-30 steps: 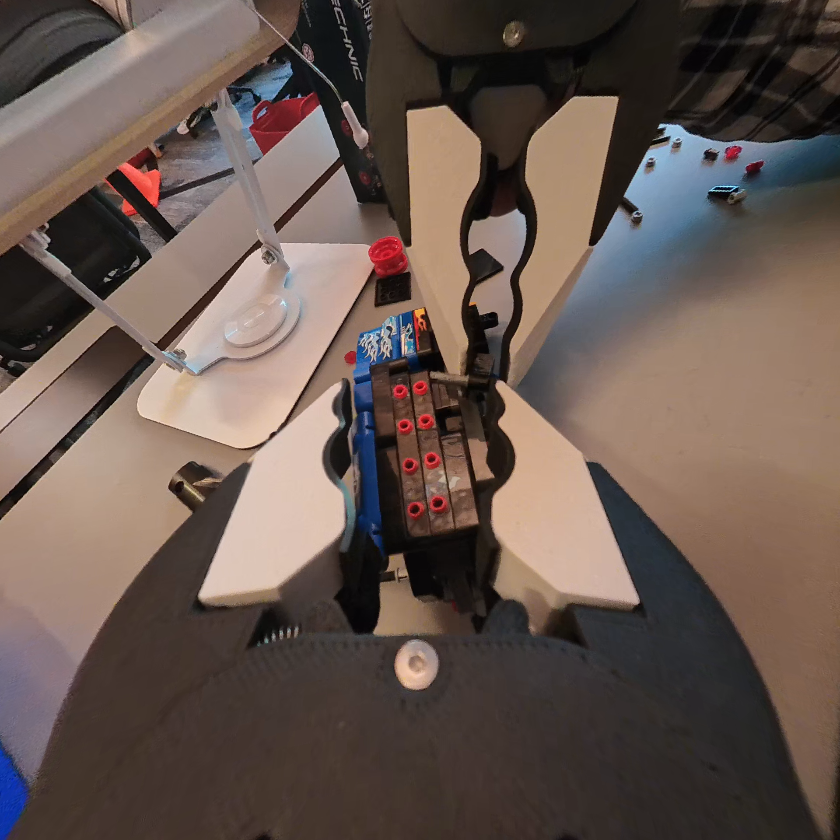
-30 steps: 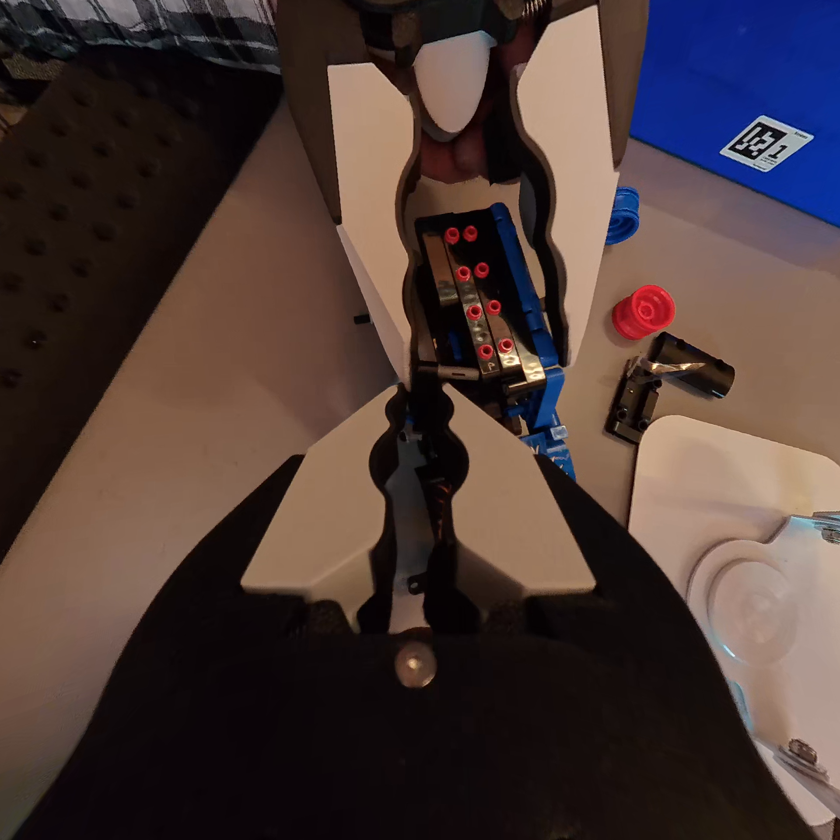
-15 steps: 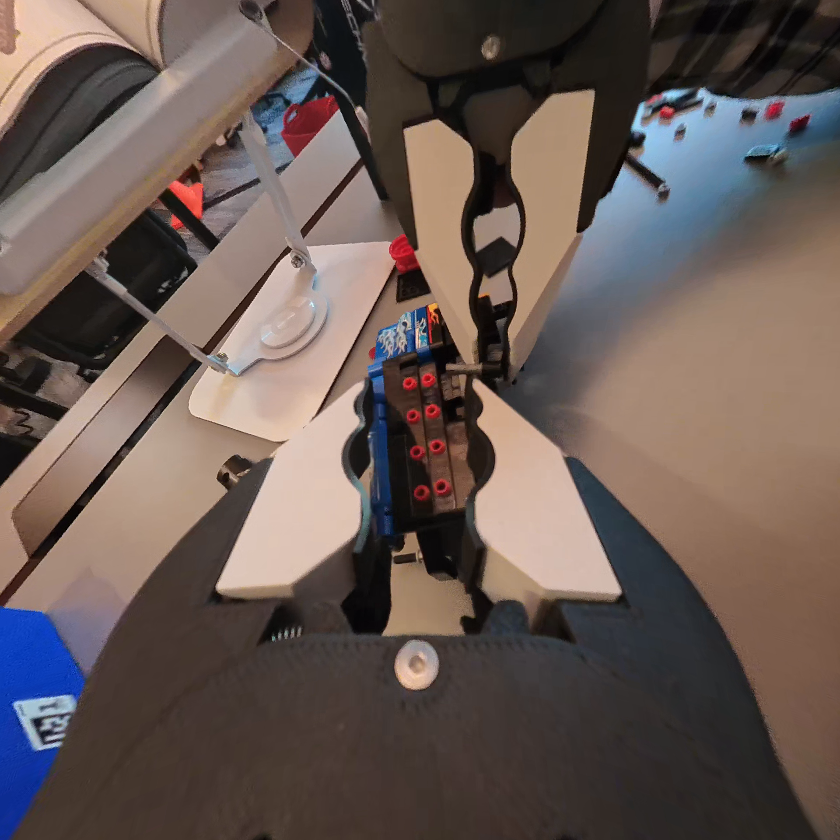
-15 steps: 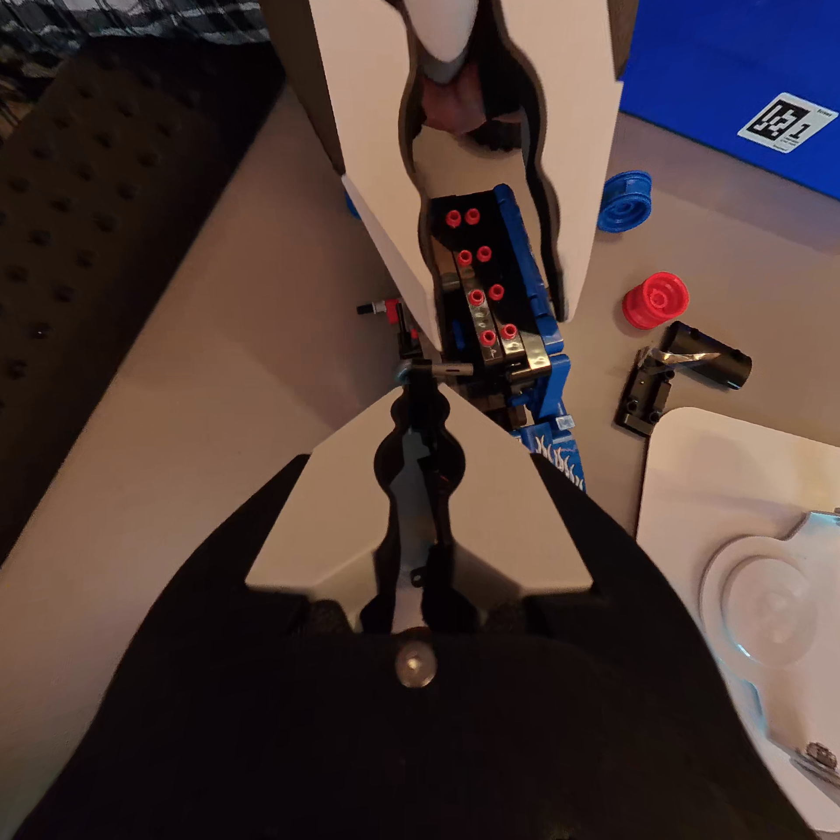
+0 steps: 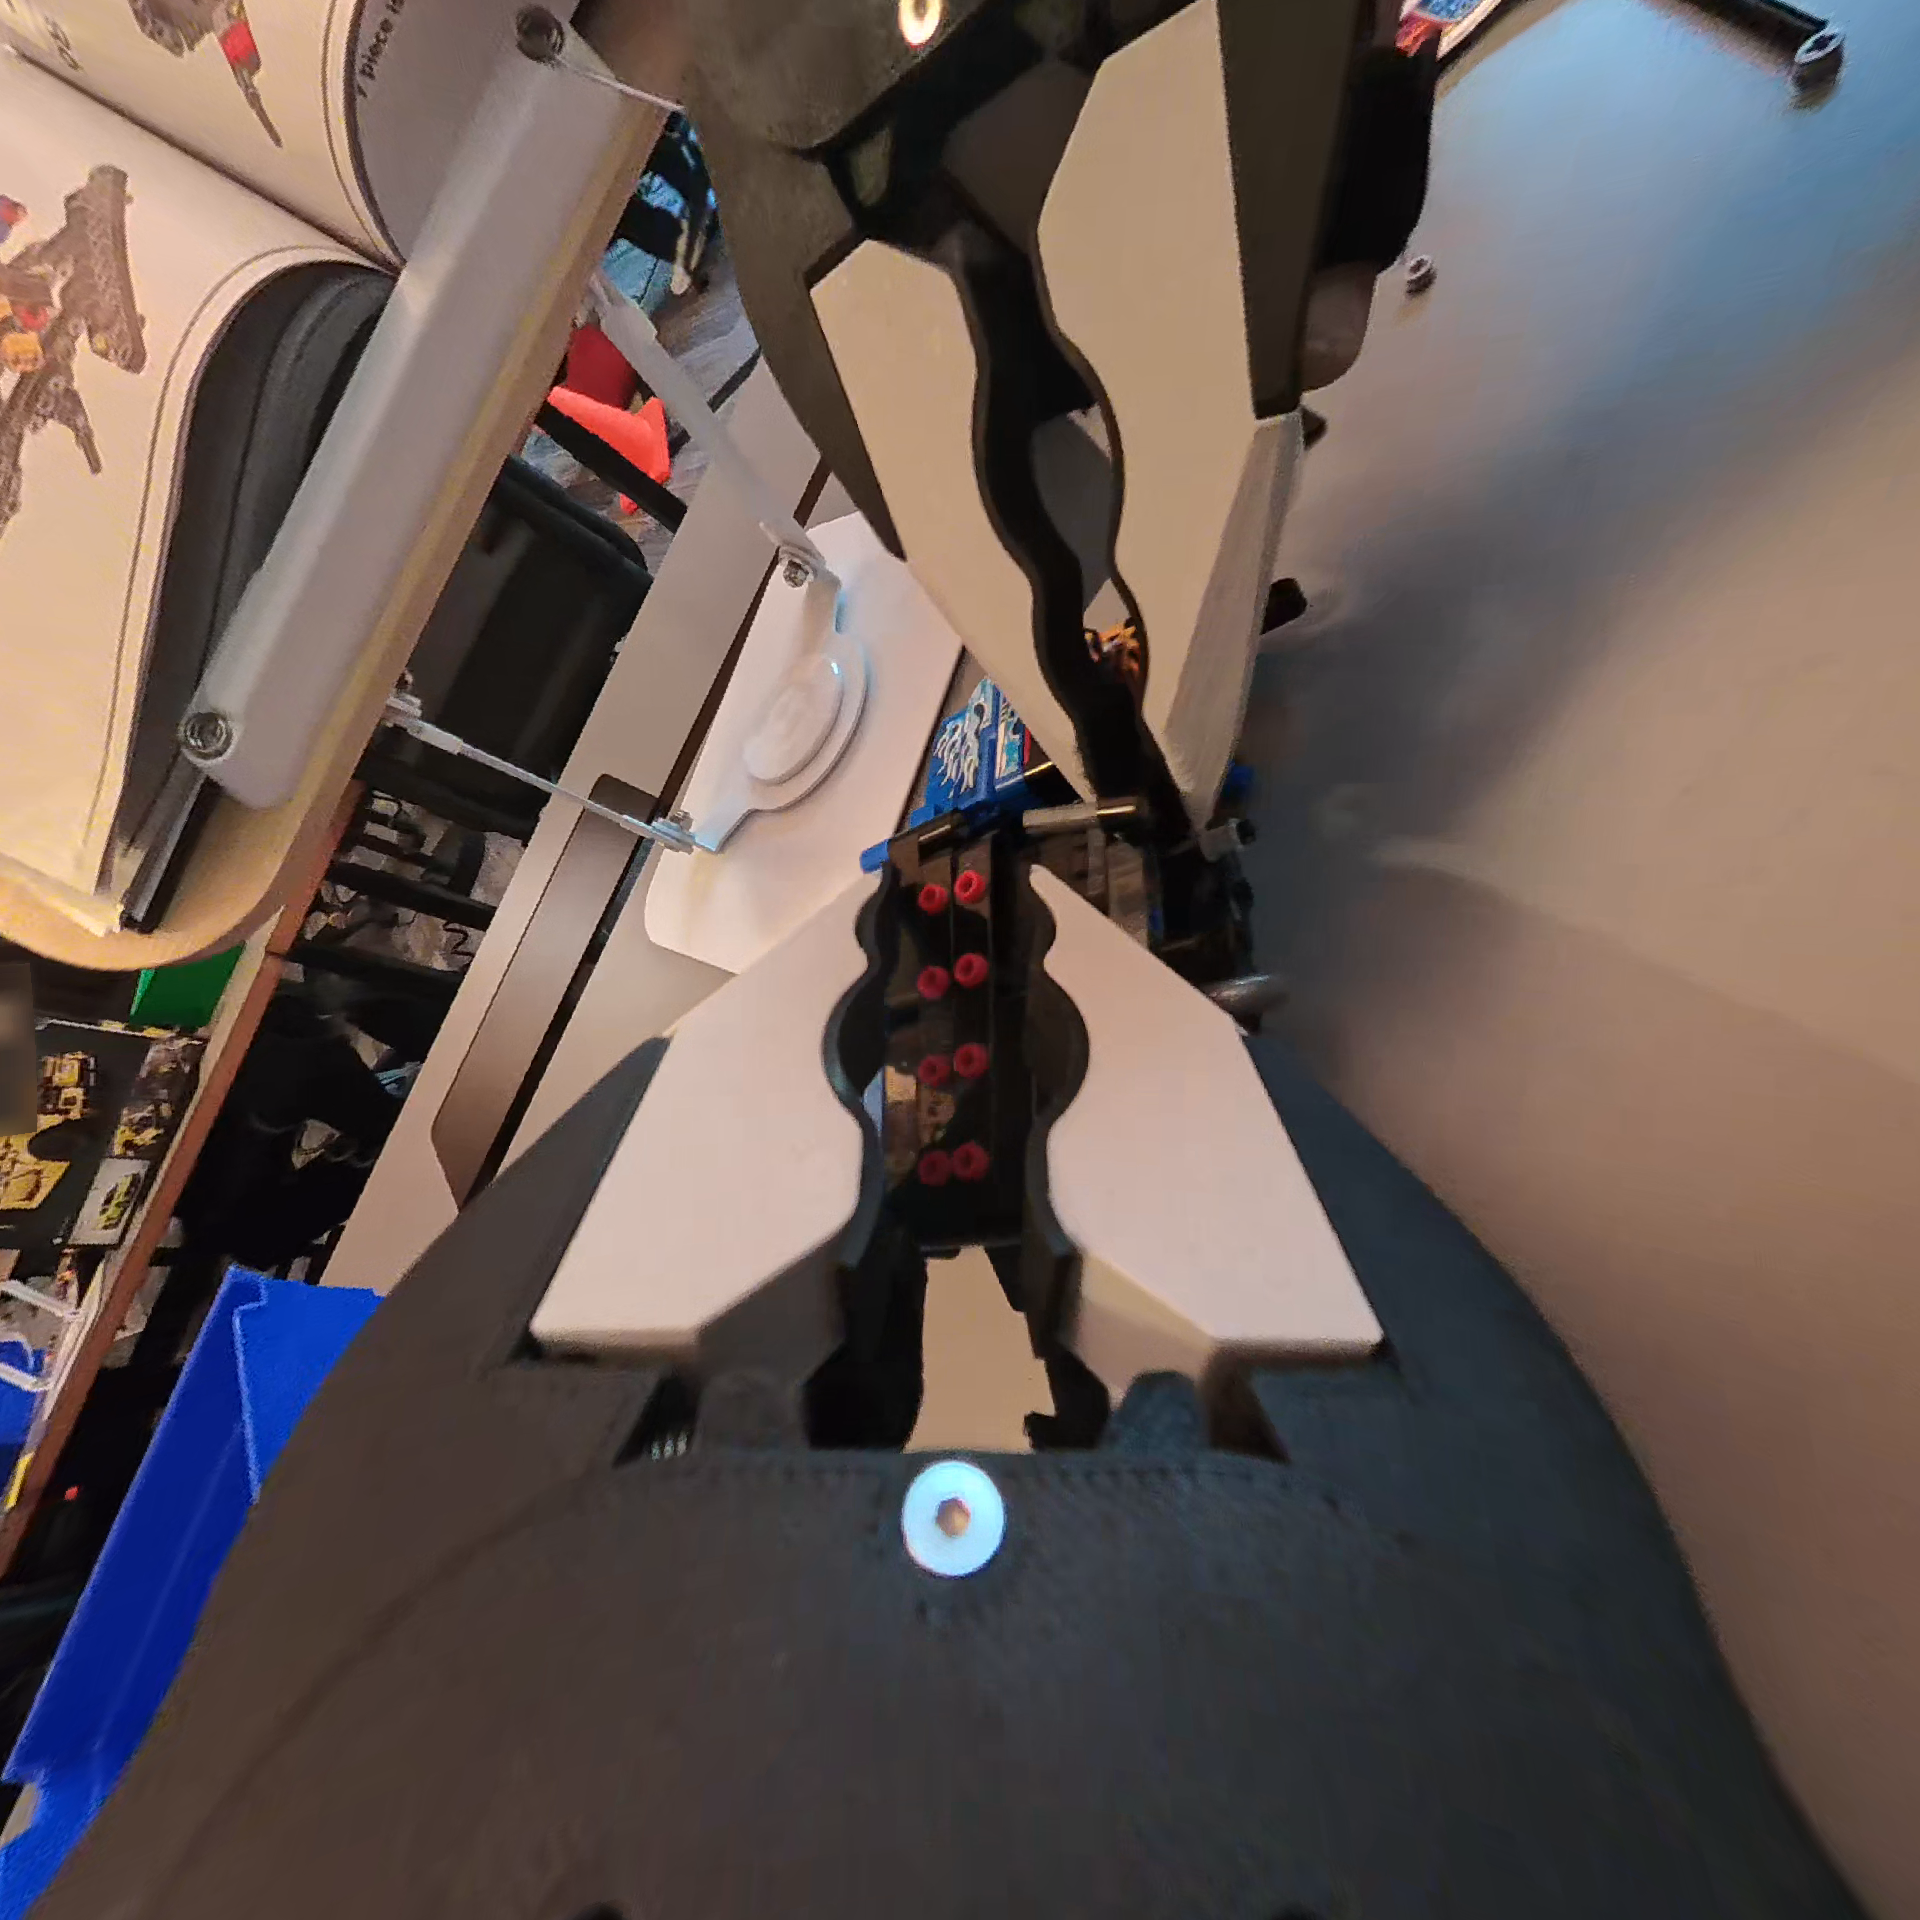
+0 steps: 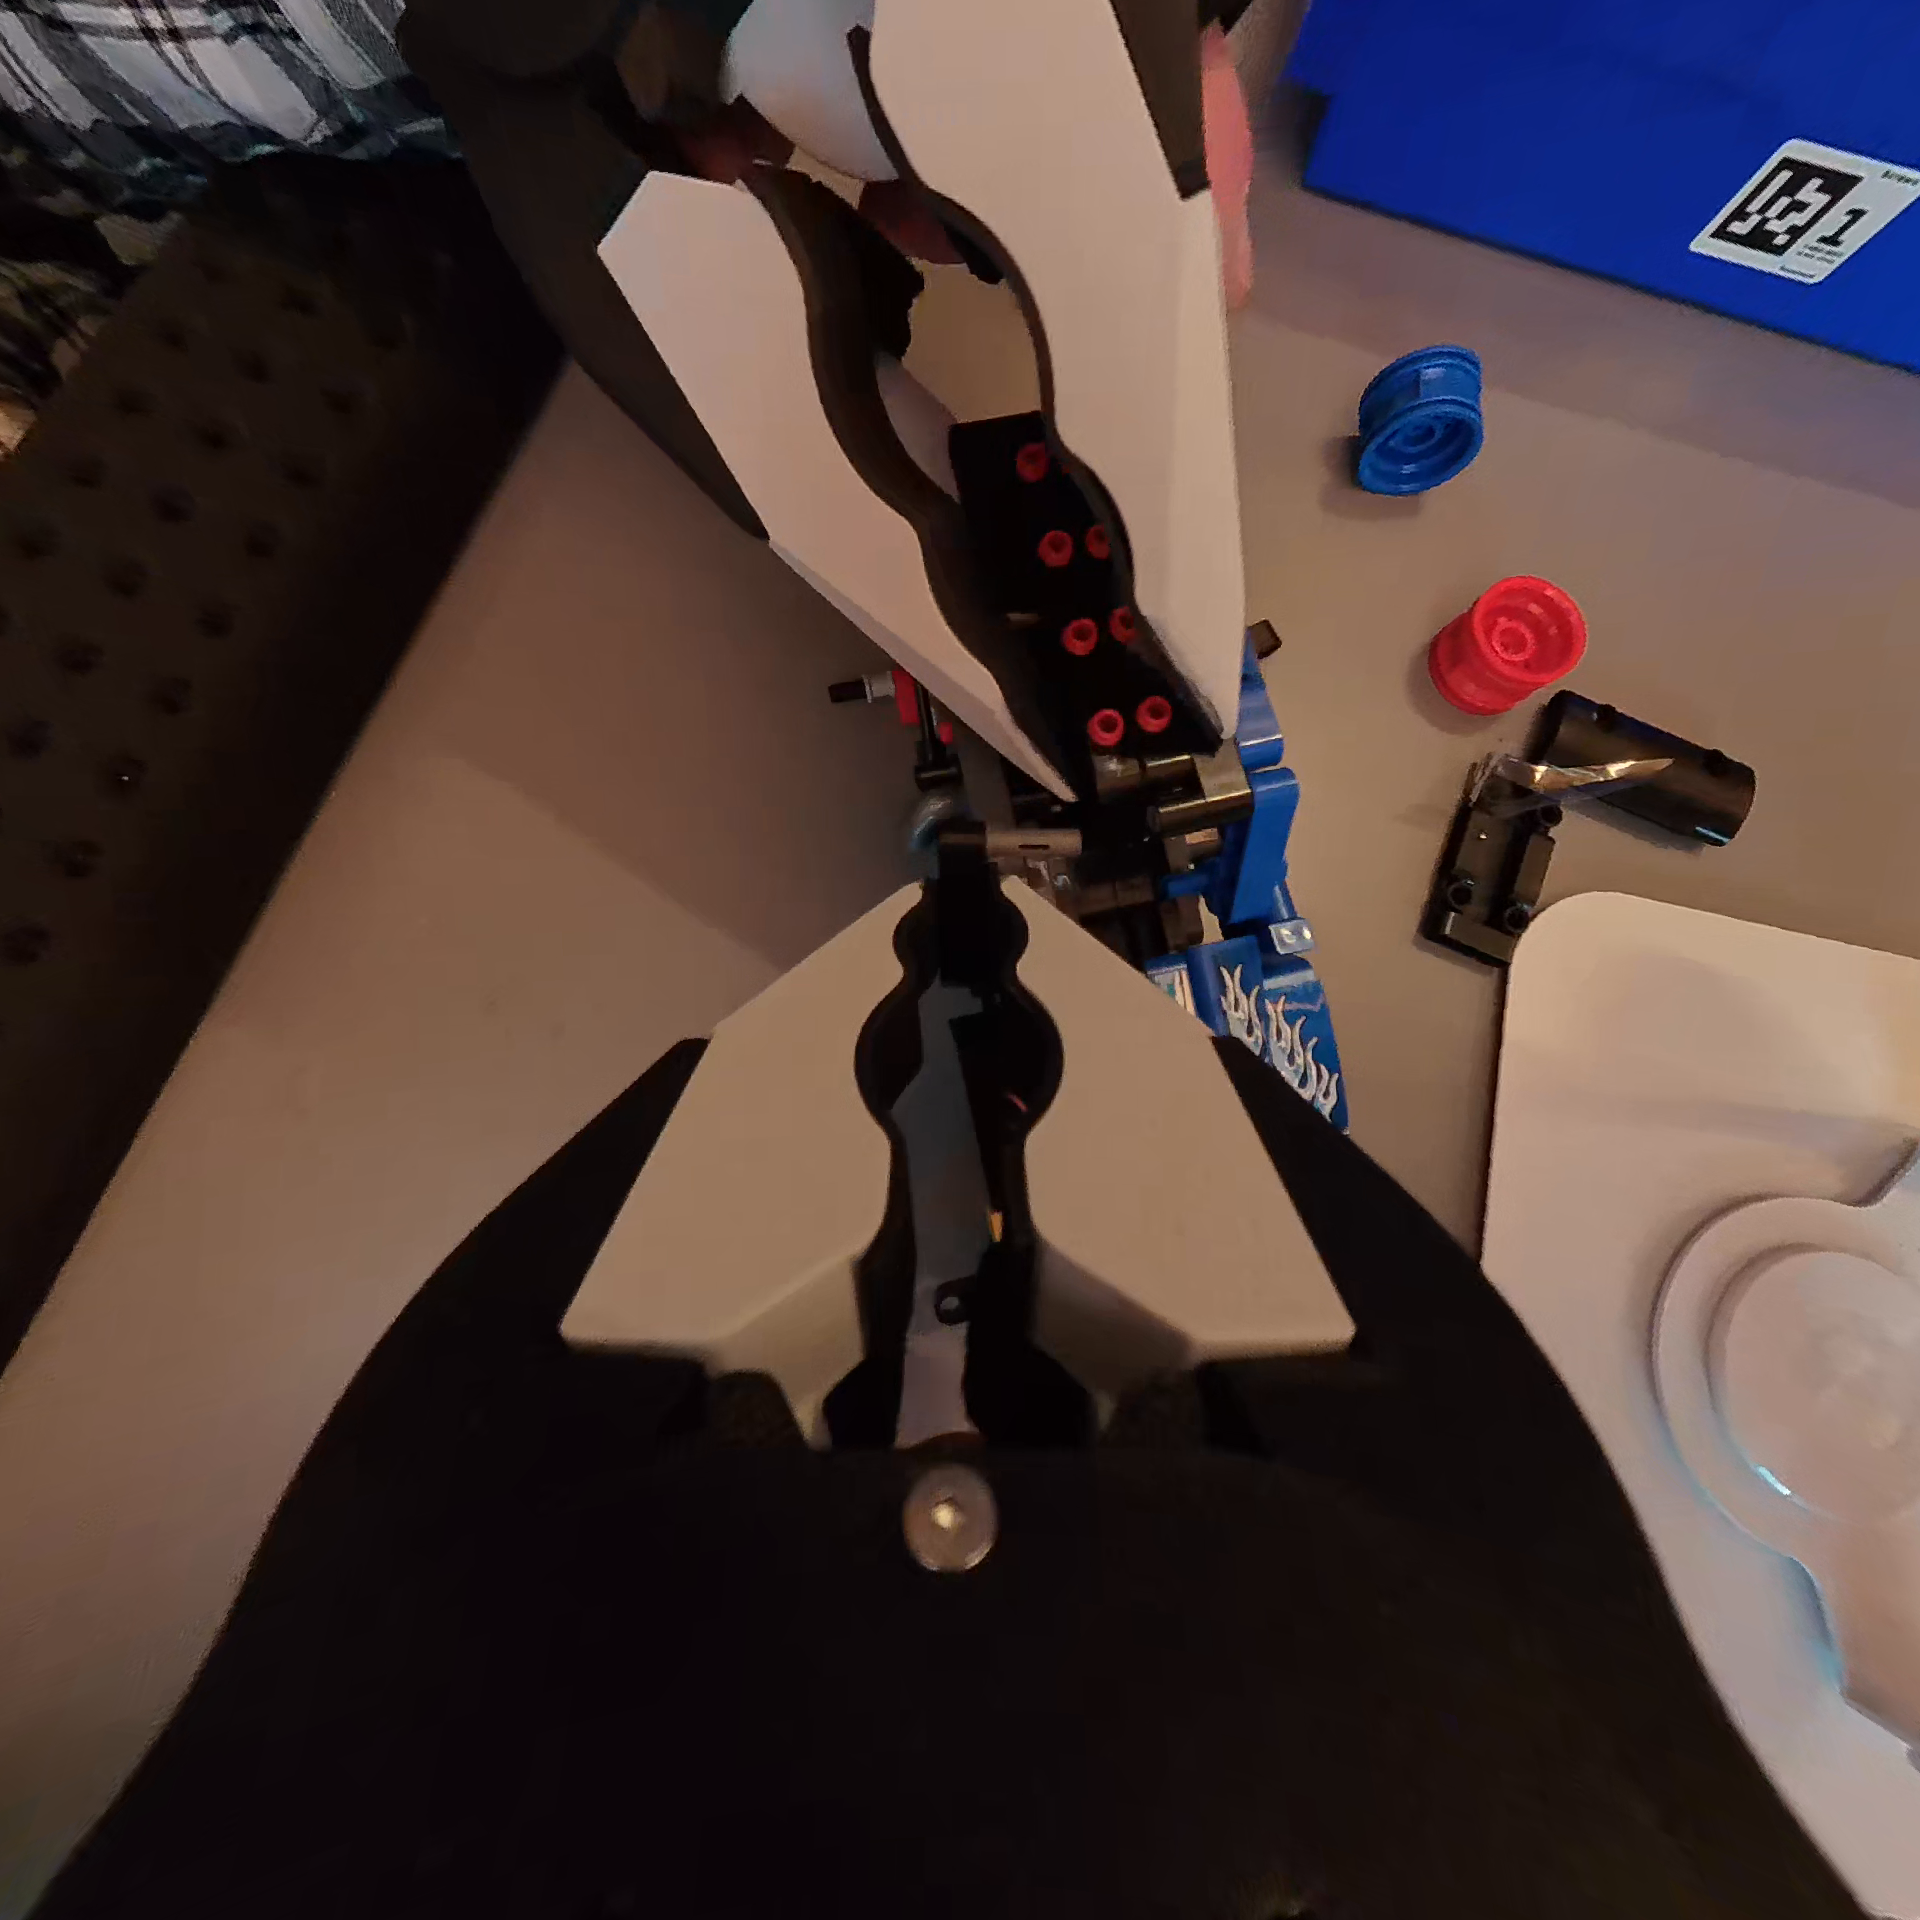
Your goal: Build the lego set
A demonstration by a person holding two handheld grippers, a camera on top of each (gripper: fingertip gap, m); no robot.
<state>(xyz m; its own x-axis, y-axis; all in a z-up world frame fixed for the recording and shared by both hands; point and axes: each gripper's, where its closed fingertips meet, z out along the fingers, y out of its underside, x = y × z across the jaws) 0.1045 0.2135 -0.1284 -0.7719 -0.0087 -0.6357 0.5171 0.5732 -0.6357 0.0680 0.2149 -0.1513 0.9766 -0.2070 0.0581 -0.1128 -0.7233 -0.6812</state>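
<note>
My left gripper is shut on the Lego model, a black beam block with red pins and blue side panels. It holds the model tilted above the grey table. In the right wrist view the left gripper comes in from the top with the model. My right gripper is shut on a small black piece that sits on a grey axle at the model's end. In the left wrist view the right gripper reaches down from above to that end.
On the table lie a blue wheel hub, a red wheel hub and a black tube part. A white stand base is at right, a blue bin behind and a black studded mat at left. An instruction booklet hangs on the stand.
Both grippers stay shut. The left gripper has rolled and swung with the model, so it now sits slanted against the right gripper. The right gripper keeps the small piece at the axle.
</note>
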